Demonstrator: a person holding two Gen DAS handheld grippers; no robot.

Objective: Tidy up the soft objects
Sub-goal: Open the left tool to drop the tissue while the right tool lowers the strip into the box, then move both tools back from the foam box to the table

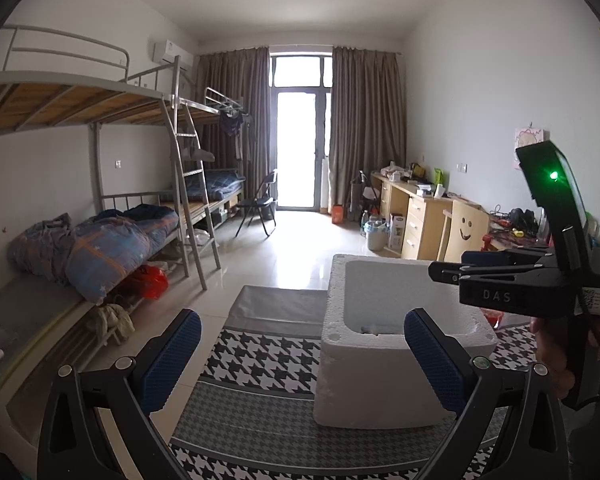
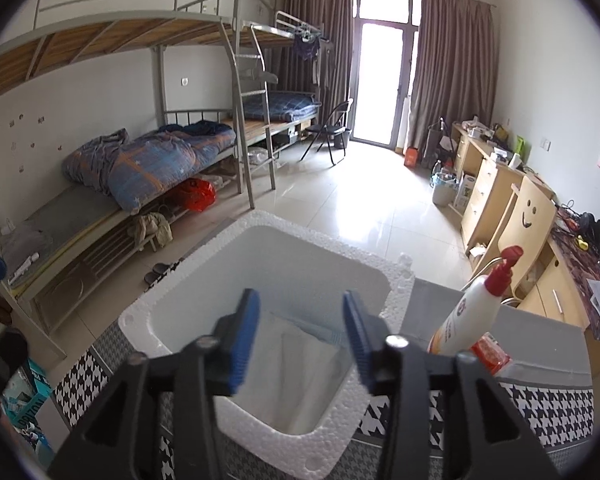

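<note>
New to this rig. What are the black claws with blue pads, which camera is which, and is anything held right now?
No robot arm here: a person carries a handheld two-finger gripper in each hand, each with a fisheye camera looking forward along its fingers.

The left wrist view shows the left gripper, jaws wide apart and holding nothing. The other handheld unit, the right gripper, shows at that view's right edge, reaching over a white foam box.

The right wrist view looks down past the right gripper, open and holding nothing, into the same foam box. A white folded cloth lies inside it.

The box stands on a houndstooth-patterned cloth covering a surface. Beside the box stands a white bottle with a red pump cap. Behind is a dorm room with a bunk bed.
</note>
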